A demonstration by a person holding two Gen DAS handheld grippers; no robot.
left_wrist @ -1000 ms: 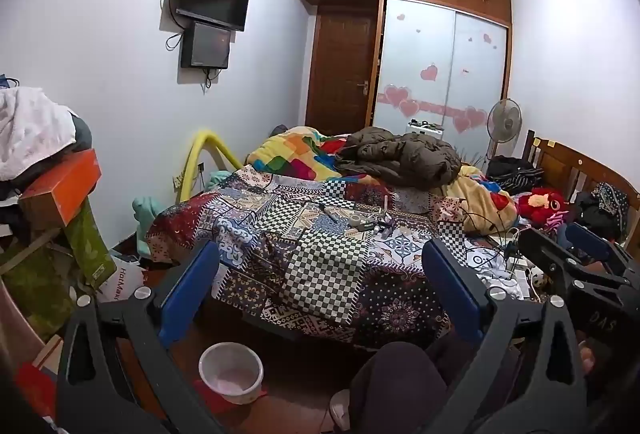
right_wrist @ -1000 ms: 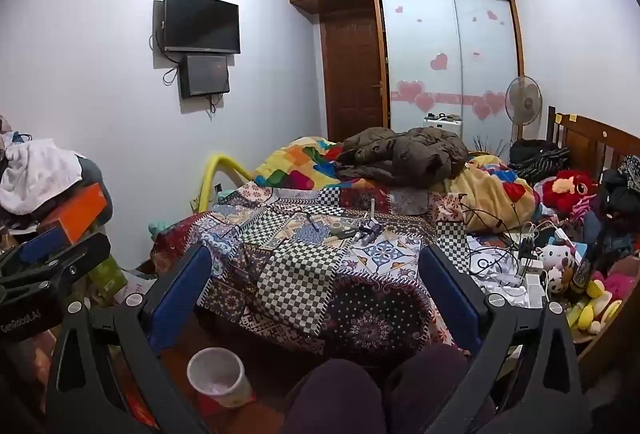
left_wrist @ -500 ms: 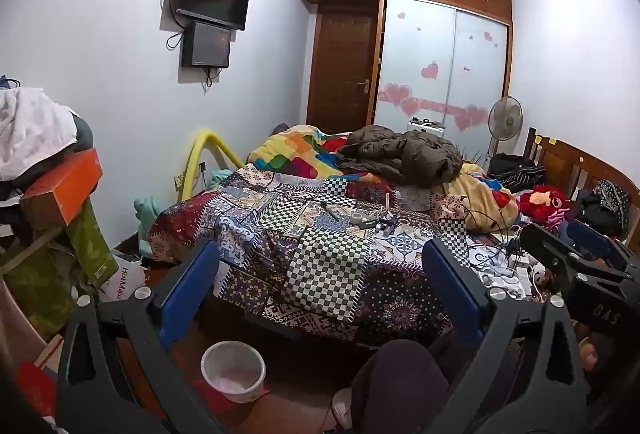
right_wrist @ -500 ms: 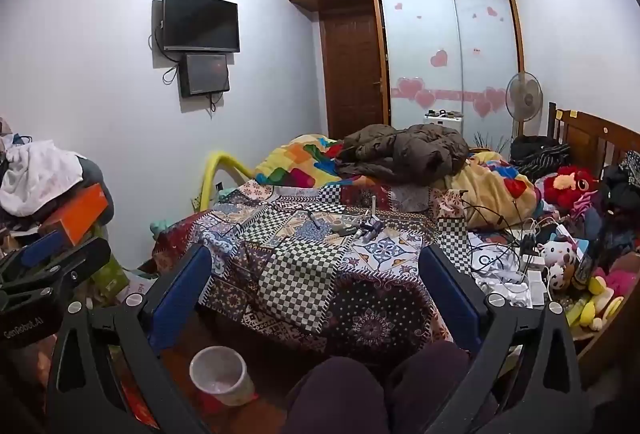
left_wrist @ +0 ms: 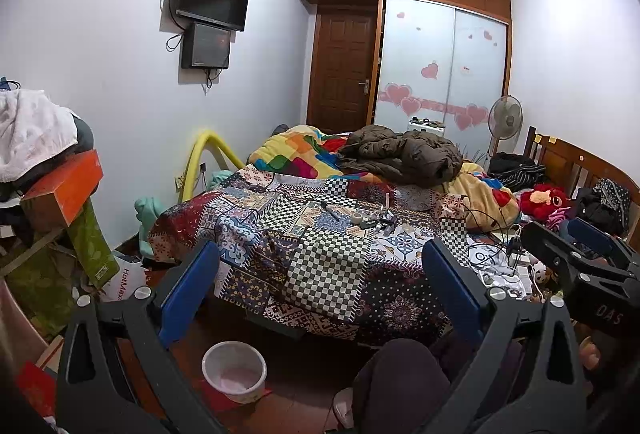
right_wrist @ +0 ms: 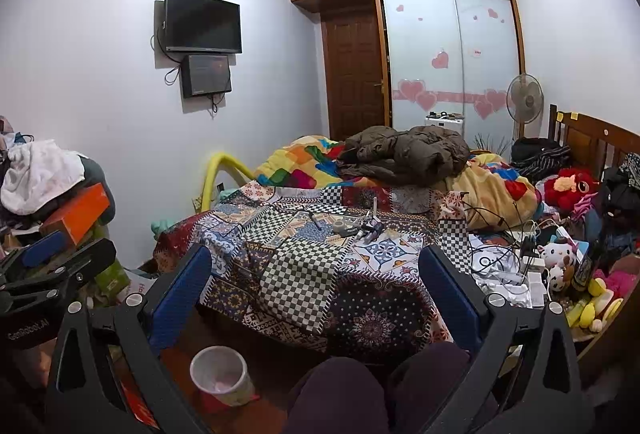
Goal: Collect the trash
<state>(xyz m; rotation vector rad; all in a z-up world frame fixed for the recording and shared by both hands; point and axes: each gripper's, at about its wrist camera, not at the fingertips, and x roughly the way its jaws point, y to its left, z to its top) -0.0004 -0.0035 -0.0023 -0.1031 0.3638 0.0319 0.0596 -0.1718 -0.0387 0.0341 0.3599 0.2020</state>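
Note:
A white waste bin [left_wrist: 234,370] stands on the floor in front of the bed, with a pink liner; it also shows in the right wrist view [right_wrist: 221,374]. Small loose items [left_wrist: 370,221], among them a tape roll and tubes, lie on the patchwork bedspread [left_wrist: 320,246]; they show in the right wrist view too [right_wrist: 352,226]. My left gripper [left_wrist: 320,274] is open and empty, well short of the bed. My right gripper [right_wrist: 316,274] is open and empty at about the same distance. Each gripper shows at the other view's edge.
A pile of boxes and clothes [left_wrist: 48,173] stands at the left. Cables, chargers and plush toys [right_wrist: 540,266] crowd the bed's right side. A brown coat [left_wrist: 404,153] and blankets lie further back. My knees [right_wrist: 360,390] are low in view.
Both views have shifted slightly, the bed and bin sitting a little further off. Both grippers stay open and empty.

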